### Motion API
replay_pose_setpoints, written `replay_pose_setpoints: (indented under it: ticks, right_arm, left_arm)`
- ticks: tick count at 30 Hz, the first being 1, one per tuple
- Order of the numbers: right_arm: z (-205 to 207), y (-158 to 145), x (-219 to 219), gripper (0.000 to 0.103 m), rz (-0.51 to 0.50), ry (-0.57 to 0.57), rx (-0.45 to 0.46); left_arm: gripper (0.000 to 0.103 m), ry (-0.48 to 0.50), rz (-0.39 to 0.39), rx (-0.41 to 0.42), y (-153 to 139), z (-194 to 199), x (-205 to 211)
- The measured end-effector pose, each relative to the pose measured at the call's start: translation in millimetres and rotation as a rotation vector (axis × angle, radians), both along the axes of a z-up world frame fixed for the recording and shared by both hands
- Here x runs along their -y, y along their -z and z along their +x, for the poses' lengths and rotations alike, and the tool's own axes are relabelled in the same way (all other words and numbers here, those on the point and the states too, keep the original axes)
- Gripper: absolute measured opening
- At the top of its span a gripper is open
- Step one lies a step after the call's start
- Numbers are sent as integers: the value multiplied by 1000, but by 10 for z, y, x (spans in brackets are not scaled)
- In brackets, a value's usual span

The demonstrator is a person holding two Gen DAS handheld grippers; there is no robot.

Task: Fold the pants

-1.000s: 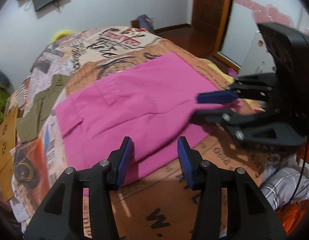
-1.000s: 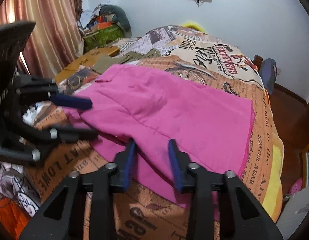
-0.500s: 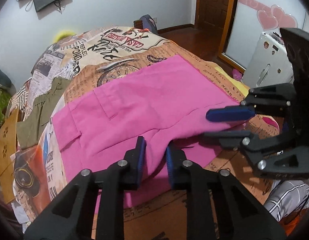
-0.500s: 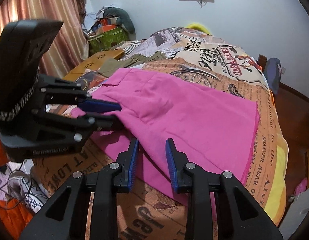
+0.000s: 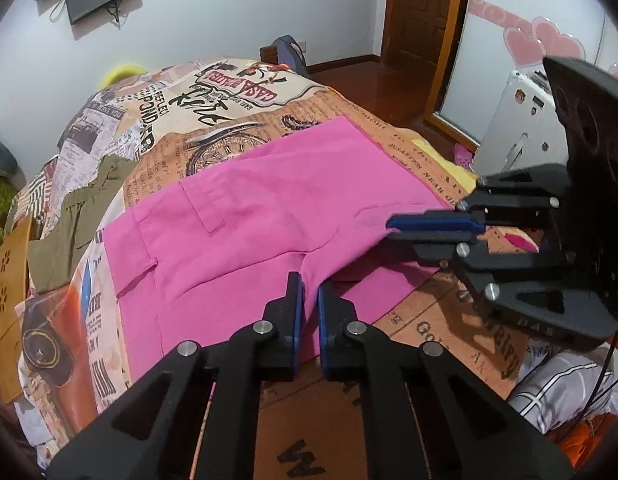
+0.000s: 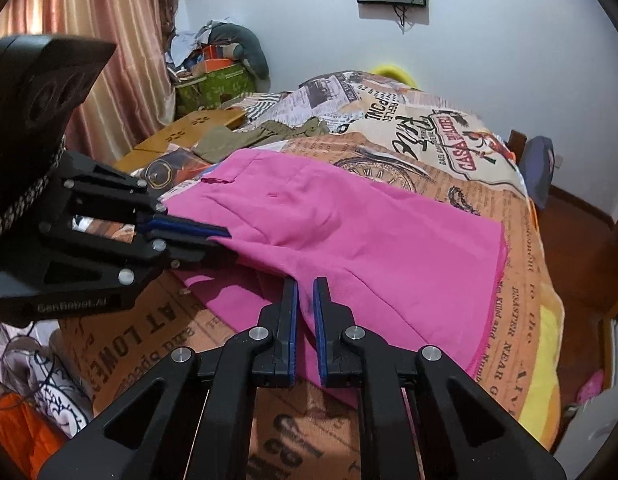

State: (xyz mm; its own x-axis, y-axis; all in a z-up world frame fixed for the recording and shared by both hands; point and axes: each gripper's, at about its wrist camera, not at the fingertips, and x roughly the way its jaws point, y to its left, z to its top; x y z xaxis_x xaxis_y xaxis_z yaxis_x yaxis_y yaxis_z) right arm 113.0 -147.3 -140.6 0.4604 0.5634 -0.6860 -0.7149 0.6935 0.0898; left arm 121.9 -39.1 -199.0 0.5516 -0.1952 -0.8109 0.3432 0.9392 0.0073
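Note:
Bright pink pants [image 5: 269, 208] lie spread on the printed bedspread, waistband to the left, and show in the right wrist view [image 6: 349, 224] too. My left gripper [image 5: 309, 288] is shut on the near edge of the pants at the crotch fold and lifts it slightly. My right gripper [image 6: 305, 288] is shut on the near edge of the same upper layer further along the leg. Each gripper shows in the other's view: the right one [image 5: 425, 228] and the left one [image 6: 213, 236], both pinching pink cloth.
An olive garment [image 5: 77, 212] lies past the waistband, beside a wooden board [image 5: 5, 292]. The newspaper-print bedspread [image 5: 229, 92] covers the bed. Clothes lie on the floor near me [image 5: 557, 392]. A door [image 5: 421, 12] and a white appliance [image 5: 517, 128] stand to the right.
Both grippers have closed on the near edge of the pants and raised it a little; they were open one second ago.

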Motion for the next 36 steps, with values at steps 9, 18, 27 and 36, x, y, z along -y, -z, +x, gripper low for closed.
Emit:
replay_pose_setpoints:
  ticks: [9,18,27,36]
  right_arm:
    - [-35,10,-36,29,-28,19,-4]
    - [-8,21,18,7,4,28,-16]
    - [-113,57,64,7,-29,-1,-30]
    - [-140,12,161,16,-21,8,-111]
  left_arm:
    - [6,-10,-43,11,-113,-52,-11]
    - [6,-2,-33,-4,-60,-132,15]
    - [6,-4,-29,-43,103,-191,50]
    - [6,-11,-91,-33,-92,-348,-79]
